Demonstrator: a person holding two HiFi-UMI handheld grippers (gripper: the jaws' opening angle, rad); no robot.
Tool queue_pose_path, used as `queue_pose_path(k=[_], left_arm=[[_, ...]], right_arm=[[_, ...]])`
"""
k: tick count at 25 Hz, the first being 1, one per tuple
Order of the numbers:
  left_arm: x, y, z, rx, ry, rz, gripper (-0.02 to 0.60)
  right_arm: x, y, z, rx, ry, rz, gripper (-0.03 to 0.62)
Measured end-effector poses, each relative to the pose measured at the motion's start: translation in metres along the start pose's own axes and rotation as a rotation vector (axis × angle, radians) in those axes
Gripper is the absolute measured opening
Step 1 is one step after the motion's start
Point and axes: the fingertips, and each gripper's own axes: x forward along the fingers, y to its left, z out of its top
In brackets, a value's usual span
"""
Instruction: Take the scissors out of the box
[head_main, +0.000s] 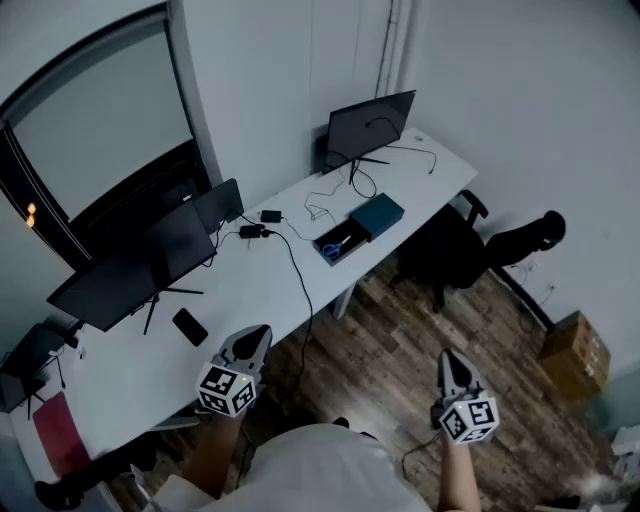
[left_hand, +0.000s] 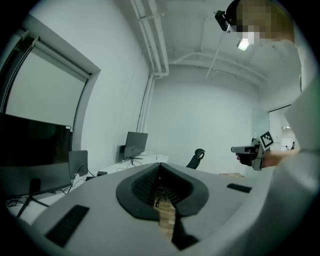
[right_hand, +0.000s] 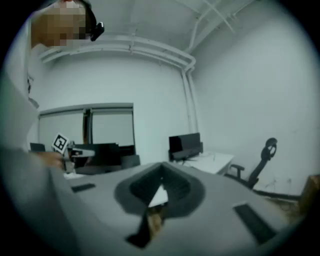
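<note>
Close to me I hold the left gripper (head_main: 256, 338) and the right gripper (head_main: 452, 362) low beside the white desk (head_main: 250, 290). Both have jaws closed together with nothing between them. Their cubes (head_main: 225, 388) carry black-and-white square markers. Farther along the desk stands the open box (head_main: 352, 233). The blue-handled scissors (head_main: 333, 251) lie inside it, and the teal lid (head_main: 378, 215) is just beside it.

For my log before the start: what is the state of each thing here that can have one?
box, open.
scissors, lying inside the box.
left gripper, shut, empty.
right gripper, shut, empty.
far monitor, screen dark.
near monitor, screen dark.
phone, screen dark.
</note>
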Motion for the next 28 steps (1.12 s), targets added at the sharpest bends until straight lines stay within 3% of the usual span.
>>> queue_pose_path(k=[17,28], left_arm=[[0.007,-0.026,-0.007,0.005,0.012,0.01,0.034],[0.024,-0.054,-0.018,0.001,0.006,0.056,0.032]], right_arm=[[-0.013,-0.023,0.0,-0.011,0.006,0.019,0.032],[-0.017,-0.051,-0.009,-0.046,0.029,0.132,0.031]])
